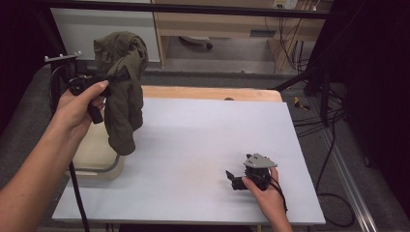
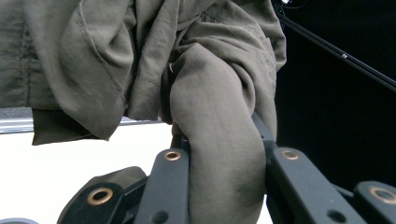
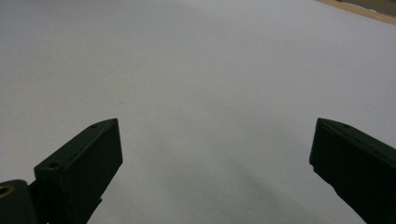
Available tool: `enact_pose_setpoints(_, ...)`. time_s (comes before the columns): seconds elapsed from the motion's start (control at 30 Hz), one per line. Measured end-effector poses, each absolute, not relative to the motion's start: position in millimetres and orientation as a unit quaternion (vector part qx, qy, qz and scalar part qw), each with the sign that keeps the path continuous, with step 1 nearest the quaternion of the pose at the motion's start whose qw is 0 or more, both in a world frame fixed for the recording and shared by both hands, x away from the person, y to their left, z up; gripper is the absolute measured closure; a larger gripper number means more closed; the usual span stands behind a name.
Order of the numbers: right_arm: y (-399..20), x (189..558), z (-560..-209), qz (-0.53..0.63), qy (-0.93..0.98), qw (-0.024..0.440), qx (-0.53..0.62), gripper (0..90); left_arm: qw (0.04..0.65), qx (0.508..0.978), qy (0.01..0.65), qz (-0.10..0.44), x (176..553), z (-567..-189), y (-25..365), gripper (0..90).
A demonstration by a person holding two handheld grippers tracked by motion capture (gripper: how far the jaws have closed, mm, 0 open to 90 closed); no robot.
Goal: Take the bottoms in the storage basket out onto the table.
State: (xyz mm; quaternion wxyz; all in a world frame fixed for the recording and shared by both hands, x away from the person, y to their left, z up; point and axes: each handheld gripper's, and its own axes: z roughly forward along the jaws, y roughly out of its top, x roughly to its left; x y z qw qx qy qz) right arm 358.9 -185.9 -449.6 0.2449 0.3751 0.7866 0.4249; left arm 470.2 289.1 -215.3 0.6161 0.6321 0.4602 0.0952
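With your left claw (image 1: 112, 79) clamped on the olive garment (image 1: 123, 92), carry it clear of the bin (image 1: 96, 162); your right claw (image 1: 235, 180) rests open on the tabletop (image 1: 193, 145).

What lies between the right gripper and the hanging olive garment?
Nothing: the high view shows bare grey table between the right gripper and the olive garment.

My left gripper (image 1: 113, 79) holds the garment (image 1: 123, 92) up above the bin (image 1: 99, 162), which sits at the left edge of the table (image 1: 193, 145). Right of the bin, near the table's front, my right gripper (image 1: 232, 178) rests on the table.
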Motion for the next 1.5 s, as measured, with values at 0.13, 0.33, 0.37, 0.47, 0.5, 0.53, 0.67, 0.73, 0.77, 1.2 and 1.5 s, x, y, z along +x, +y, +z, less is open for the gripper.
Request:
enact_pose_setpoints(0.13, -186, 359, -449, 0.425, 0.787, 0.243, 0.376, 3.3, 0.614, 0.636, 0.458, 0.094, 470, -217, 286, 74.3)
enact_pose_setpoints(0.33, -186, 358, -449, 0.426, 0.786, 0.242, 0.376, 3.3, 0.614, 0.637, 0.457, 0.090, 472, -220, 281, 74.4)
enact_pose_setpoints(0.37, -186, 358, -449, 0.426, 0.787, 0.243, 0.375, 3.3, 0.614, 0.638, 0.455, 0.089, 472, -221, 279, 74.4)
enact_pose_setpoints(0.47, -186, 358, -449, 0.426, 0.786, 0.244, 0.375, 3.2, 0.613, 0.641, 0.454, 0.087, 472, -221, 275, 74.4)
enact_pose_setpoints(0.5, -186, 358, -449, 0.426, 0.787, 0.244, 0.374, 3.2, 0.613, 0.642, 0.453, 0.086, 473, -222, 274, 74.4)
enact_pose_setpoints(0.53, -186, 358, -449, 0.426, 0.786, 0.244, 0.375, 3.2, 0.613, 0.642, 0.452, 0.085, 473, -222, 272, 74.4)
enact_pose_setpoints(0.67, -187, 358, -448, 0.427, 0.784, 0.244, 0.378, 3.2, 0.613, 0.645, 0.450, 0.081, 474, -224, 266, 74.4)
enact_pose_setpoints(0.73, -188, 358, -449, 0.427, 0.785, 0.244, 0.378, 3.3, 0.612, 0.646, 0.449, 0.080, 474, -224, 264, 74.4)
enact_pose_setpoints(0.77, -188, 358, -449, 0.426, 0.785, 0.244, 0.378, 3.3, 0.612, 0.646, 0.449, 0.079, 474, -225, 263, 74.4)
enact_pose_setpoints(1.2, -188, 359, -449, 0.426, 0.786, 0.244, 0.377, 3.3, 0.611, 0.650, 0.446, 0.072, 476, -229, 252, 74.4)
enact_pose_setpoints(1.5, -189, 359, -449, 0.426, 0.785, 0.244, 0.379, 3.2, 0.608, 0.656, 0.443, 0.062, 478, -233, 237, 74.4)
